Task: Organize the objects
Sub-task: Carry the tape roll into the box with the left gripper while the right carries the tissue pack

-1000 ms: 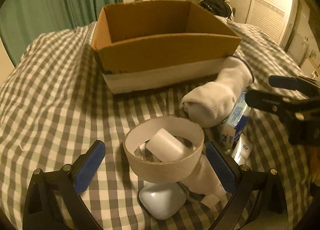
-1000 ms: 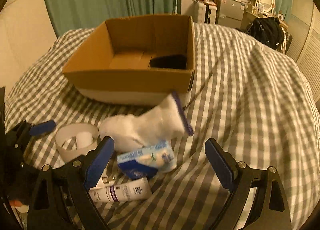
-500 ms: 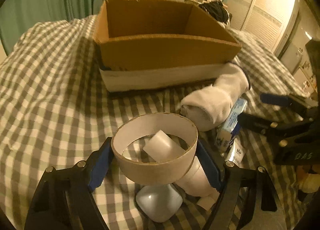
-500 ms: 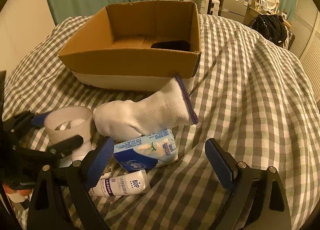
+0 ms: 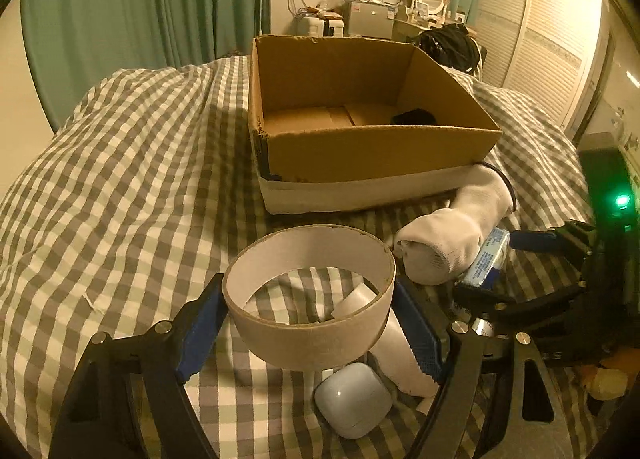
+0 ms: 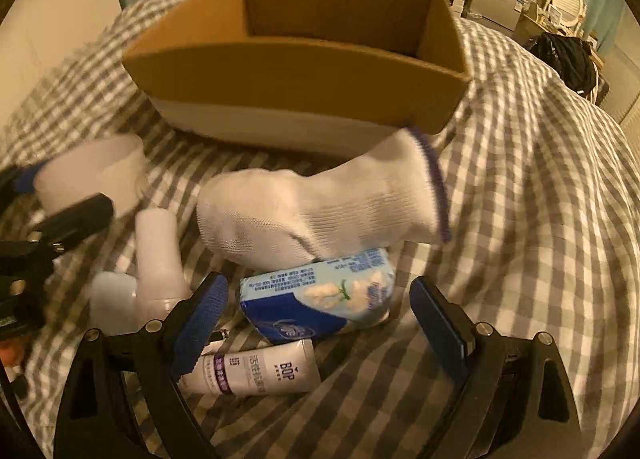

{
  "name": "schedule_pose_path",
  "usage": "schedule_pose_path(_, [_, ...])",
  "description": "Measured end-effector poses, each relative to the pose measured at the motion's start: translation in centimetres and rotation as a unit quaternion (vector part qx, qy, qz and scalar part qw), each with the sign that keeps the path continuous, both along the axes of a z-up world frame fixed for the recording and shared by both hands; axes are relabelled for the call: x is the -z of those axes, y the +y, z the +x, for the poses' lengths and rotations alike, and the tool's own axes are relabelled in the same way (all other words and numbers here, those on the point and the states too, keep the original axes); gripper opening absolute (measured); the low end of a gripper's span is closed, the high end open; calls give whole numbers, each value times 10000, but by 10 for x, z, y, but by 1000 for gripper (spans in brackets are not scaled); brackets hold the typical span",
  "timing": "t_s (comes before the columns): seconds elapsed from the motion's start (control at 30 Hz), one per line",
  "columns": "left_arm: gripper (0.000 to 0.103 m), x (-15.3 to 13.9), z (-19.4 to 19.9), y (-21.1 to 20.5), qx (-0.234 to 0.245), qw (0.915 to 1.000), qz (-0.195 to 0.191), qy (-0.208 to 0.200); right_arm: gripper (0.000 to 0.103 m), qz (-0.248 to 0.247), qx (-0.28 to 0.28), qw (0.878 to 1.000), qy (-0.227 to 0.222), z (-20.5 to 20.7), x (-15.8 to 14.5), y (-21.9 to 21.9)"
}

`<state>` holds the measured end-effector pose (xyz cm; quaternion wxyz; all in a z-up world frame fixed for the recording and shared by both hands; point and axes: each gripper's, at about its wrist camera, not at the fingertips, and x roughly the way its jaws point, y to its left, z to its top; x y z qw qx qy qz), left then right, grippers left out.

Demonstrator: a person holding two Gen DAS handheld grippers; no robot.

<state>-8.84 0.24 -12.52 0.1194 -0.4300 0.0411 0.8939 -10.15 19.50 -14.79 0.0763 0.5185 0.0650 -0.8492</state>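
- Left wrist view: my left gripper [image 5: 310, 325] is clamped across the cardboard tape ring [image 5: 308, 299], its opening facing up, lifted clear of the checked bedspread [image 5: 120, 187]. The open cardboard box [image 5: 360, 147] lies straight ahead and beyond it, so the carry is forward.
- Right wrist view: my right gripper [image 6: 318, 319] is spread wide and empty. The tissue pack [image 6: 320, 295] lies crosswise right between the pads, under the white sock [image 6: 320, 207], nearest this hand.

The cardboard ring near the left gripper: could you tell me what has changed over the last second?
The left gripper closed on the cardboard ring and lifted it off the white roll. The right gripper moved closer to the tissue pack, still open. Sock and box stayed put.
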Motion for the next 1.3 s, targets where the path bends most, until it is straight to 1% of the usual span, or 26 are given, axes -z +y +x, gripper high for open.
schedule_pose_path(0.1, [83,-1,2,-1,-5,10000,-8,0,74,102,-47,9999,-45,0,4,-4])
schedule_pose_path(0.2, [83,-2,5,-3,-32,10000,-6,-4,73,87,-36,10000,26,3,1,-4])
schedule_pose_path(0.4, [83,-9,13,-5,-78,9999,-63,67,72,-5,-53,9990,438,16,-25,-5])
schedule_pose_path(0.5, [83,-17,15,-5,-81,9998,-95,157,72,-78,-10,9978,651,20,-43,-2])
schedule_pose_path(0.63, [83,-36,17,-4,-45,9992,-99,378,72,-175,31,9948,998,28,-74,-1])
schedule_pose_path(0.77, [83,-59,16,1,14,9980,-64,623,72,-244,29,9897,1413,28,-114,3])
schedule_pose_path(1.03, [83,-111,-13,5,39,9937,27,1116,72,-272,-158,9766,2125,18,-180,2])
schedule_pose_path(1.13, [83,-126,-29,7,27,9917,60,1286,72,-318,-184,9723,2310,9,-197,2])
schedule_pose_path(1.3, [83,-141,-65,10,-54,9898,140,1415,72,-421,-251,9668,2509,-8,-216,0])
